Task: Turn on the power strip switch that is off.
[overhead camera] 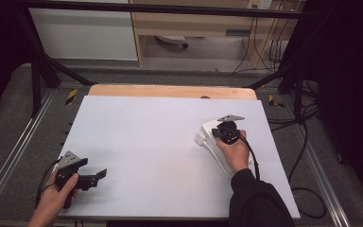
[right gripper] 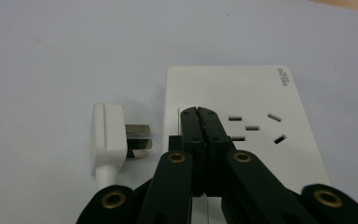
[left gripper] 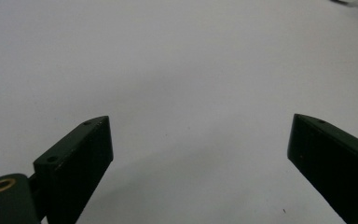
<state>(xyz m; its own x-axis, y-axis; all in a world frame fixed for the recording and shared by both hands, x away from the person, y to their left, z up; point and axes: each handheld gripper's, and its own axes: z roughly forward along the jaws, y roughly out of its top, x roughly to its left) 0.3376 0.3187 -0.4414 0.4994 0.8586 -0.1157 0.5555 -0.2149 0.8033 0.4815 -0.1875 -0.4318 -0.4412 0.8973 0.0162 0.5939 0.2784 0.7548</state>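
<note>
Right gripper view: right gripper [right gripper: 199, 114] has jaws closed, pressing on the socket strip [right gripper: 261, 93]; the plug [right gripper: 108, 135] lies unplugged beside it, so insertion seems left. Left gripper [left gripper: 200, 163] jaws are wide open over the tabletop [left gripper: 177, 56].

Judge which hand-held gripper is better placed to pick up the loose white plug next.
Right. The right hand-held gripper is shut over the white power strip, with the plug lying unplugged just beside it. The left hand-held gripper is open above bare board, far across the table.
</note>
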